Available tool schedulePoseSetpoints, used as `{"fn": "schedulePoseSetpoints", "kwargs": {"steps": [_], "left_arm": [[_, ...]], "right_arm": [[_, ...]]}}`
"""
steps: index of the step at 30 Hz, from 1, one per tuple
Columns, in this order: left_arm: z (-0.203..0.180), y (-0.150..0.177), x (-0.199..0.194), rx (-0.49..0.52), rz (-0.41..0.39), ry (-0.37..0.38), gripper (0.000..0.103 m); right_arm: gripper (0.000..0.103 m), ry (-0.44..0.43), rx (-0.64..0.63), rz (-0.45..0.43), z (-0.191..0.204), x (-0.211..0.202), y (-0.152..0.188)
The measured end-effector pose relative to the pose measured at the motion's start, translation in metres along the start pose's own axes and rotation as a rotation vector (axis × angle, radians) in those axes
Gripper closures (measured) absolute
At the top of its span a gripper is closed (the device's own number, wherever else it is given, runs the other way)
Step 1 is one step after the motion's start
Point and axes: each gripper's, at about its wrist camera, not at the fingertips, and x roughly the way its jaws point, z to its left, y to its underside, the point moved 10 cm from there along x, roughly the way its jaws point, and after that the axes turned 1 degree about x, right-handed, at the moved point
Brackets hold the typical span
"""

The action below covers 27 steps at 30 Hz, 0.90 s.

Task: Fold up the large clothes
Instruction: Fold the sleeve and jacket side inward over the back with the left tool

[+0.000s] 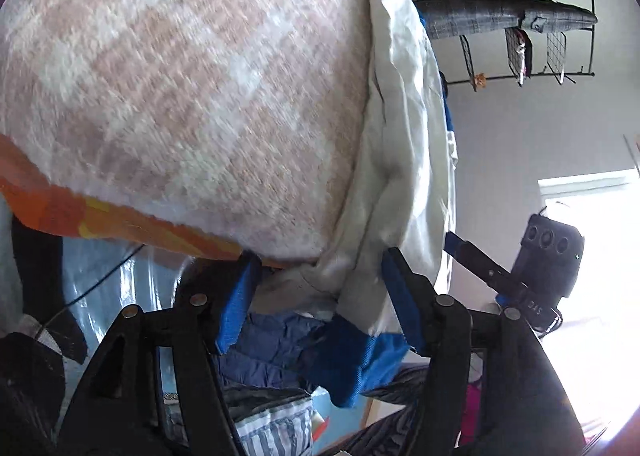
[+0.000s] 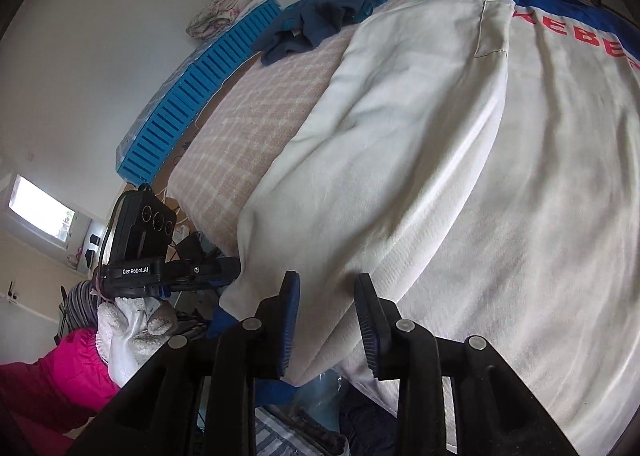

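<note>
A bed [image 2: 240, 127] under a pink-and-white checked cover fills both views. On it lies the white garment [image 2: 460, 175], blue-trimmed with red lettering, draped over the bed's near edge. A dark blue garment [image 2: 320, 23] sits crumpled at the bed's far end. The left gripper [image 1: 320, 272] has its jaws wide apart, with the white garment's bunched hem between them. The right gripper [image 2: 327, 308] likewise has jaws apart around the fabric's near edge.

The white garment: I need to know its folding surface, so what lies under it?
The white garment lies on a pink-and-white checked blanket, which shows beside it. Whatever is beneath the blanket, or under the garment's middle, is covered.
</note>
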Motion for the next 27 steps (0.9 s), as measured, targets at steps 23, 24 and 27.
{"fn": "schedulePoseSetpoints", "kwargs": {"steps": [23,24,27], "left_arm": [[-0.076,0.035,-0.031,0.368,-0.132,-0.186,0.092],[-0.082,0.037,-0.031,0.398,-0.14,-0.202,0.092],[-0.092,0.039,-0.028,0.455,-0.149,-0.221,0.092]], "right_arm": [[0.041,0.031,-0.031,0.05,0.04,0.002,-0.032],[0.039,0.022,-0.035,0.058,0.046,0.006,-0.041],[0.035,0.051,-0.056,0.124,0.058,0.027,-0.059]]}}
